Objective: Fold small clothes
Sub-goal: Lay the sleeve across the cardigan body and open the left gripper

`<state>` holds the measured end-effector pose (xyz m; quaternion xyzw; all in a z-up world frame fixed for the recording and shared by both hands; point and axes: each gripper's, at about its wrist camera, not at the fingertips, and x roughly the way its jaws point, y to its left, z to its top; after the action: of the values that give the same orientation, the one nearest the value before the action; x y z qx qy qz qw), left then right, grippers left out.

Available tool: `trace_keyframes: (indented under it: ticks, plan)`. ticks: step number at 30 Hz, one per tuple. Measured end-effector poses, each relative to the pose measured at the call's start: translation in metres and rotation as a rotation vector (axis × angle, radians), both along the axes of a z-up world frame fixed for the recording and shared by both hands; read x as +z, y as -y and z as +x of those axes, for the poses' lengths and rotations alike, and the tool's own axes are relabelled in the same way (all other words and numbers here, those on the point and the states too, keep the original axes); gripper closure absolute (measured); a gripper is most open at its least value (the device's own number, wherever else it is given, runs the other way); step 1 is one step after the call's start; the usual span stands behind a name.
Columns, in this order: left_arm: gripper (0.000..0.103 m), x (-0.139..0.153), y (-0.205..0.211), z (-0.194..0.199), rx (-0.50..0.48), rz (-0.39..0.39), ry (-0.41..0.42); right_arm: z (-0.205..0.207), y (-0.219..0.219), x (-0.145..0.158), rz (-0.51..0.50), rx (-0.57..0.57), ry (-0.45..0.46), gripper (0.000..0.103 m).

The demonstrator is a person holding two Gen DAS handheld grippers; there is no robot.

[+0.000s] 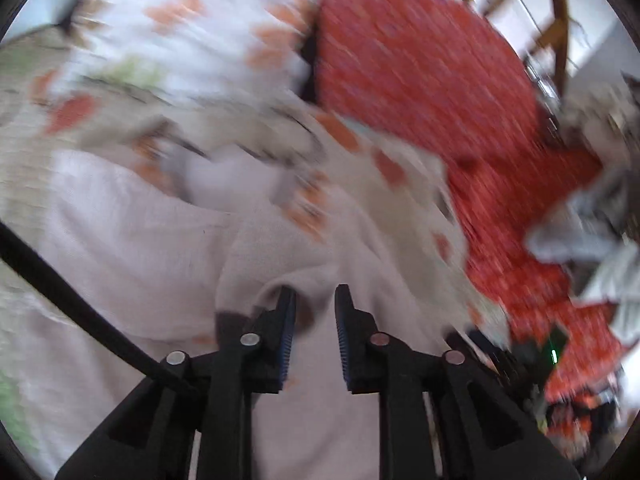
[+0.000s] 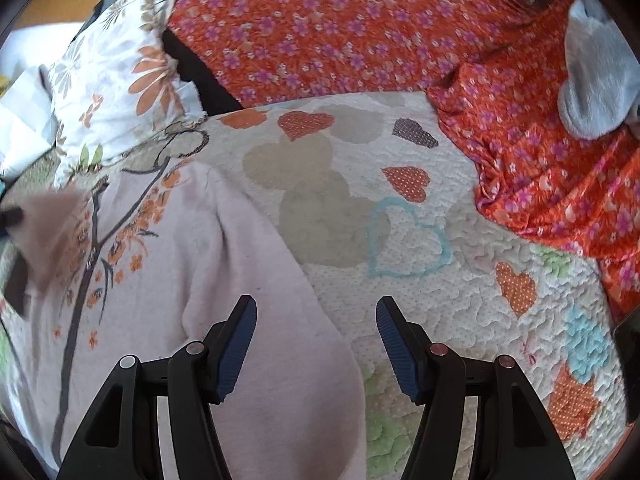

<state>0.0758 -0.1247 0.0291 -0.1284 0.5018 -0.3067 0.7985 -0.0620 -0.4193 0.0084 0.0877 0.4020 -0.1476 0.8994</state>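
Observation:
A pale pink garment (image 2: pixel 240 280) with a tree and orange flowers printed on it lies spread on a heart-patterned quilt (image 2: pixel 400 300). My right gripper (image 2: pixel 316 316) hovers open over the garment's right edge, with nothing between its fingers. The left wrist view is smeared by motion. There my left gripper (image 1: pixel 315 304) has its jaws close together, and a fold of the same garment (image 1: pixel 160 240) bunches up between the fingertips. At the left edge of the right wrist view a blurred flap of the pink cloth (image 2: pixel 44 232) is raised off the garment.
An orange cloth with pink flowers (image 2: pixel 360 20) covers the far side and the right. A flowered white pillow (image 2: pixel 116 80) lies at the back left and a grey fluffy item (image 2: pixel 596 80) at the back right. A wooden chair (image 1: pixel 556 20) stands beyond the orange cloth.

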Motion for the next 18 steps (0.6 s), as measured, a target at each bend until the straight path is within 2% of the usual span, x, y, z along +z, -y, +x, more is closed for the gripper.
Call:
trace_keyframes:
  ticks: [2,3,4,6,10,15,18]
  plan:
    - [0.068,0.000,0.007,-0.011,-0.041,-0.023,-0.010,0.000,0.003,0.002,0.015,-0.002,0.014,0.036]
    - [0.056,0.001,0.002,-0.018,-0.040,-0.013,0.002,0.000,0.003,0.004,0.017,0.000,0.022,0.036]
    - [0.049,0.004,-0.007,-0.025,-0.022,0.017,0.028,0.000,0.001,0.006,0.021,0.009,0.033,0.036]
    - [0.045,0.004,-0.028,-0.027,0.017,0.060,0.059,0.001,-0.005,0.007,0.028,0.032,0.040,0.036]
    - [0.045,-0.007,-0.087,-0.035,0.176,0.216,0.089,0.004,-0.031,0.002,0.037,0.124,0.043,0.036]
    - [0.044,-0.027,-0.154,-0.035,0.358,0.319,0.139,0.007,-0.088,0.000,0.069,0.308,0.037,0.036]
    - [0.044,-0.038,-0.171,-0.030,0.398,0.365,0.154,0.014,-0.140,-0.005,-0.011,0.440,0.016,0.036]
